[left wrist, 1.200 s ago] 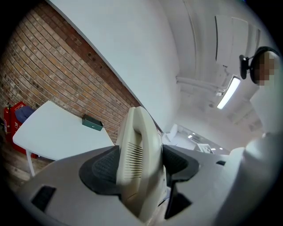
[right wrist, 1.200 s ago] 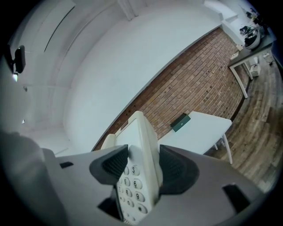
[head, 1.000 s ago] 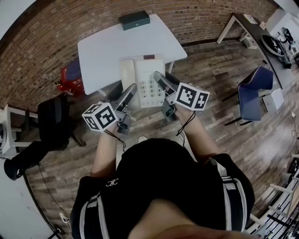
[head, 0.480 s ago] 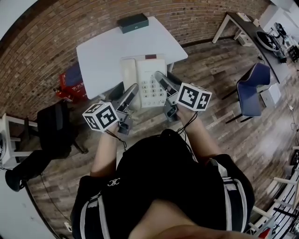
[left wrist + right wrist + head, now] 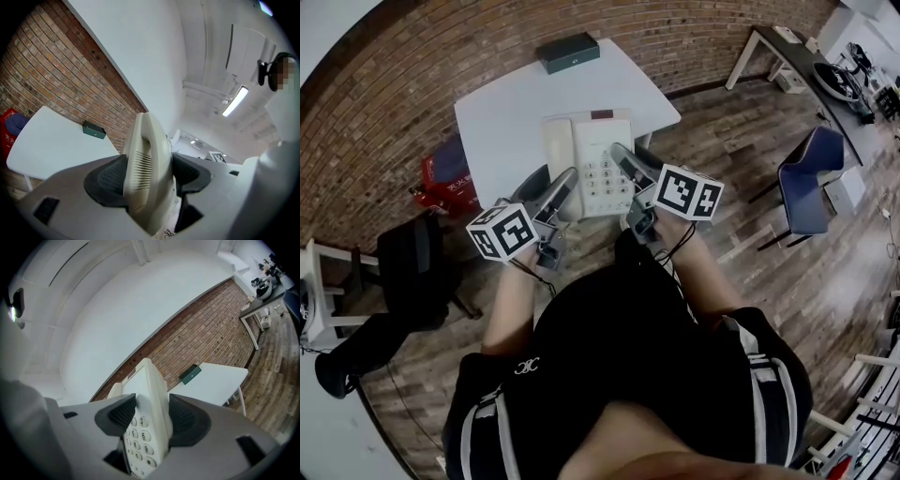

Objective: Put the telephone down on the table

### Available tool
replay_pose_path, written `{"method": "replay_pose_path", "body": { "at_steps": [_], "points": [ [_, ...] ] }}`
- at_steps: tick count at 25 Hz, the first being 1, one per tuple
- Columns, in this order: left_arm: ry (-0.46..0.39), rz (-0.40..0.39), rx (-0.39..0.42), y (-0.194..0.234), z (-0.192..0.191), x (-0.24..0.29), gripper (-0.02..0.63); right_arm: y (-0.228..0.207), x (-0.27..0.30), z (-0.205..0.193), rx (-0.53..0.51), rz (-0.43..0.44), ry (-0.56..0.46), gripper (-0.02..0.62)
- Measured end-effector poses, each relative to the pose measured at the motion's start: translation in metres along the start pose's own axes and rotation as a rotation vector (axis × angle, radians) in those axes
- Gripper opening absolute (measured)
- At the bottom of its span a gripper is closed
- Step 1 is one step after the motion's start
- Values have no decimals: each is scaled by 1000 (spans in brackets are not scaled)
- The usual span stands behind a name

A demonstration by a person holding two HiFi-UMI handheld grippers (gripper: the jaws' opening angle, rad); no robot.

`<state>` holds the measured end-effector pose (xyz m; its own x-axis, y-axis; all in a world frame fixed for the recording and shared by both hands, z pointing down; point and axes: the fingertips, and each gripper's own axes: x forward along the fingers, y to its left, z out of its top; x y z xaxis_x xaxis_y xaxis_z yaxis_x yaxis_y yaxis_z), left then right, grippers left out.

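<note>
The left gripper (image 5: 563, 187) (image 5: 147, 177) is pinching the handset side of the cream telephone (image 5: 593, 161) (image 5: 146, 140) (image 5: 149, 390) between its pads. The right gripper (image 5: 625, 161) (image 5: 147, 417) is clamping the keypad side, so both are holding the telephone tilted over the near edge of the white table (image 5: 502, 112) (image 5: 51, 145) (image 5: 220, 380); whether it is touching the tabletop cannot be told. A dark green box (image 5: 569, 44) (image 5: 94, 130) (image 5: 191, 374) is sitting at the table's far edge, well apart from the telephone, its inside not showing.
</note>
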<state>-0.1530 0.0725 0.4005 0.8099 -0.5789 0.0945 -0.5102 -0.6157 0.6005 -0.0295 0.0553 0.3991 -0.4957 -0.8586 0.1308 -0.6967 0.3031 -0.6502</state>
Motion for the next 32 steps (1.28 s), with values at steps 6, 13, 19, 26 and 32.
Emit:
{"method": "replay_pose_path", "body": {
  "at_steps": [6, 13, 19, 26, 32],
  "points": [
    [-7, -2, 20, 16, 10, 25, 304, -18, 21, 14, -12, 14, -15, 201],
    [-5, 3, 20, 47, 29, 72, 304, -52, 63, 40, -5, 17, -11, 201],
    [7, 21, -1, 79, 50, 123, 304, -89, 109, 69, 8, 9, 13, 201],
    [38, 57, -40, 120, 72, 173, 304, -128, 162, 93, 47, -1, 59, 201],
    [56, 103, -82, 151, 93, 226, 304, -167, 209, 125, 66, 4, 122, 201]
  ]
}}
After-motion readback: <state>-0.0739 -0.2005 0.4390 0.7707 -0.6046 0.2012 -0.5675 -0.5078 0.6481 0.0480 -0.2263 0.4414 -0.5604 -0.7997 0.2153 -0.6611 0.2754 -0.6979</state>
